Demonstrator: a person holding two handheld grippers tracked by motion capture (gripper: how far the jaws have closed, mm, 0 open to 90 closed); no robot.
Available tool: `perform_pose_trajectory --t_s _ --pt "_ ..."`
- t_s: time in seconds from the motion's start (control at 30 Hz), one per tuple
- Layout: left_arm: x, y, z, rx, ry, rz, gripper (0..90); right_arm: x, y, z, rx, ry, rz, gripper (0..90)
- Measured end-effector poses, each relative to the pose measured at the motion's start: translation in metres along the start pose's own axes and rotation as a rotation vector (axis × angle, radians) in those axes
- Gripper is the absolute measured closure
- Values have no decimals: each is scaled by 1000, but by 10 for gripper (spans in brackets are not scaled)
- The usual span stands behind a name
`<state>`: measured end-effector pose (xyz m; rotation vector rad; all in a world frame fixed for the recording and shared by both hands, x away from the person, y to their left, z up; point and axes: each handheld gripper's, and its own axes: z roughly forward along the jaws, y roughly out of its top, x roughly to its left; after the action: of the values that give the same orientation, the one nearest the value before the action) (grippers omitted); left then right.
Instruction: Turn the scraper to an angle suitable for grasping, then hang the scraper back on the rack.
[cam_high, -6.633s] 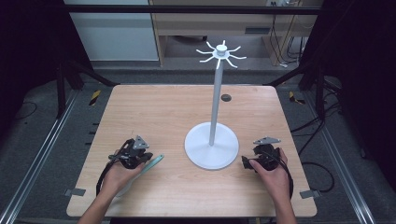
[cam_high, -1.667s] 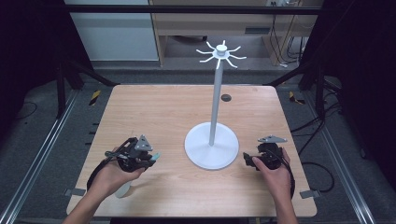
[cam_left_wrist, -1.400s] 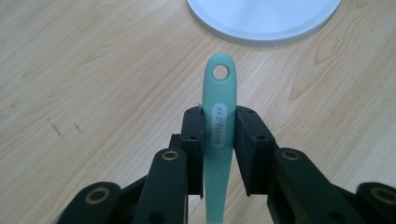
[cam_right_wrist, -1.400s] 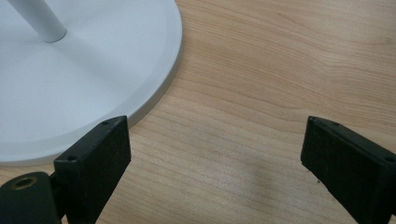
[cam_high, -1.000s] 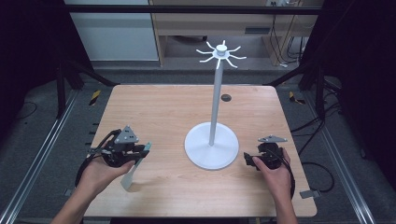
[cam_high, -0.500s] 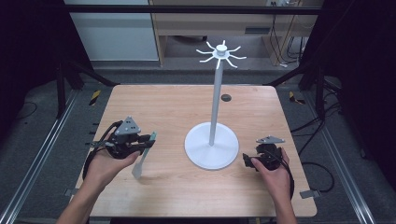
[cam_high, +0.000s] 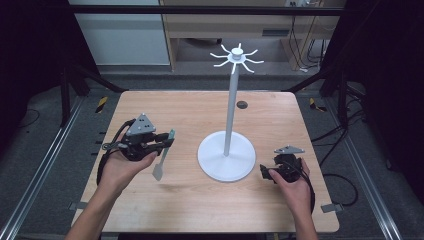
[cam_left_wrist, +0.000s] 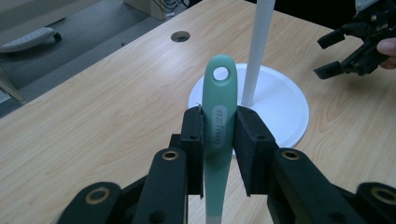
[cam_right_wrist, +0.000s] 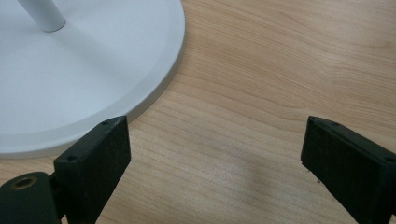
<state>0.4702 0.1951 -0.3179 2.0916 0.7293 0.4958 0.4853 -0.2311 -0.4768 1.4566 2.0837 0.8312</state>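
A light wooden table (cam_high: 200, 200) with rounded corners stands on a grey floor (cam_high: 50, 150), and a small dark round hole (cam_high: 242, 104) sits in the tabletop near its far edge. Beyond the table a pale cabinet (cam_high: 125, 35) and wooden furniture (cam_high: 225, 25) stand against a dim background, with cables (cam_high: 305, 35) hanging to the right of them; dark frame bars cross above and slant down at both sides. Metal rails (cam_high: 35, 180) run along the floor on the left and right of the table. A white stand (cam_high: 226, 160) rests on the table a little right of centre: a round flat base, a thin upright pole, and a ring of short prongs at the top. The left gripper (cam_high: 161, 142) is held above the left part of the table, its jaws clamped on the green handle of a spatula (cam_left_wrist: 218, 121); the handle's hanging hole points toward the stand, and the pale blade hangs down over the wood in the high view. The right gripper (cam_high: 266, 173) rests low near the right front of the stand's base, its jaws wide apart with bare wood between them and the base's rim just beside one jaw. The tabletop is bare along the front edge, across the far left, and behind the stand.
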Motion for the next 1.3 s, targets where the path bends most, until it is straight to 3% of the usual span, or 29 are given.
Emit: perform_pose_trajectory --t_s 0.27,0.47,0.77,1.03,1.3 --pt "1 9 -5 -31 8 -15 742 -1 0 0 0 2 -2 88" --pt "-2 26 -9 -59 9 -10 742 -1 0 0 -1 2 -5 88" --pt "-2 45 -6 -74 -22 -24 741 -2 1 0 -3 6 7 88" --pt "-9 62 -11 -89 -9 5 741 -2 1 0 -4 14 4 87" --pt "-11 78 -12 -124 -6 2 742 -2 1 0 -7 16 8 87"
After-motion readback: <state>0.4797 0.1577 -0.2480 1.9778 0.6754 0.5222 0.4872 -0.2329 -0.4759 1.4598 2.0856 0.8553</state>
